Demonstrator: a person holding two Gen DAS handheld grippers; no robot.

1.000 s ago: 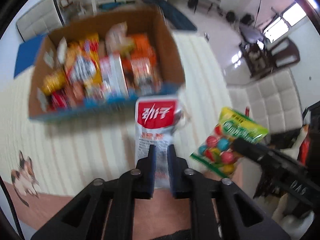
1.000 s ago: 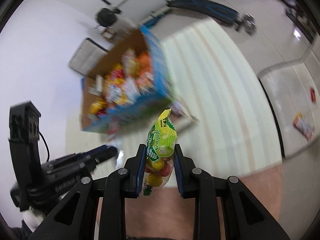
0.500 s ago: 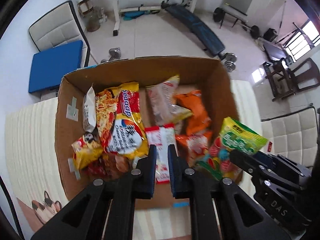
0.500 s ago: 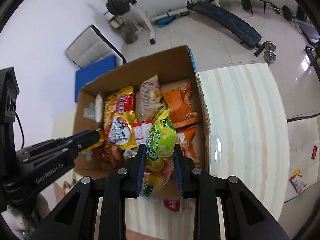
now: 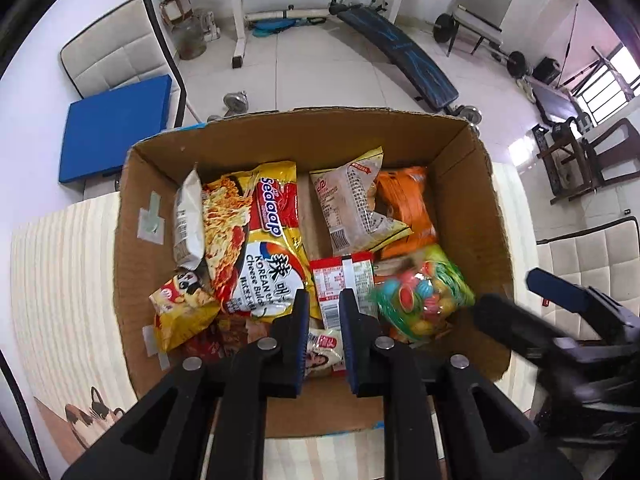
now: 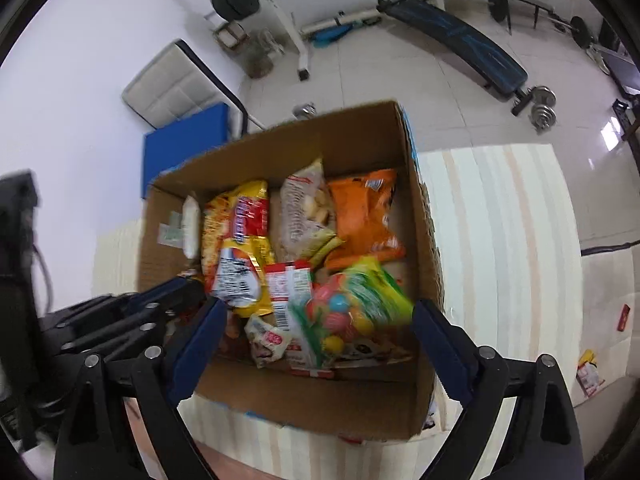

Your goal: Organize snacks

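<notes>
An open cardboard box (image 5: 492, 200) (image 6: 320, 400) holds several snack packs, among them a yellow noodle pack (image 5: 256, 248) and an orange bag (image 5: 404, 204). My left gripper (image 5: 324, 300) hangs over the box's near side, its jaws just opening a narrow gap. The red-and-white packet (image 5: 344, 280) (image 6: 288, 288) lies in the box beyond the fingertips, no longer pinched. My right gripper (image 6: 320, 306) is opening wide. The green candy bag (image 6: 352, 300) (image 5: 424, 296), blurred, sits loose in the box between its fingers. Each gripper shows in the other's view: right gripper (image 5: 506, 290), left gripper (image 6: 188, 290).
The box stands on a striped mat (image 6: 500, 240) with a cat picture (image 5: 92, 420) at its near left. On the floor behind are a weight bench (image 5: 400, 48), dumbbells (image 6: 542, 106), a blue pad (image 5: 116, 128) and a chair. Loose packets (image 6: 588, 372) lie at the far right.
Both grippers moved from over the mat to over the box. The right jaws sprang wide and the candy bag dropped in. The left jaws eased apart and the red-and-white packet now rests inside.
</notes>
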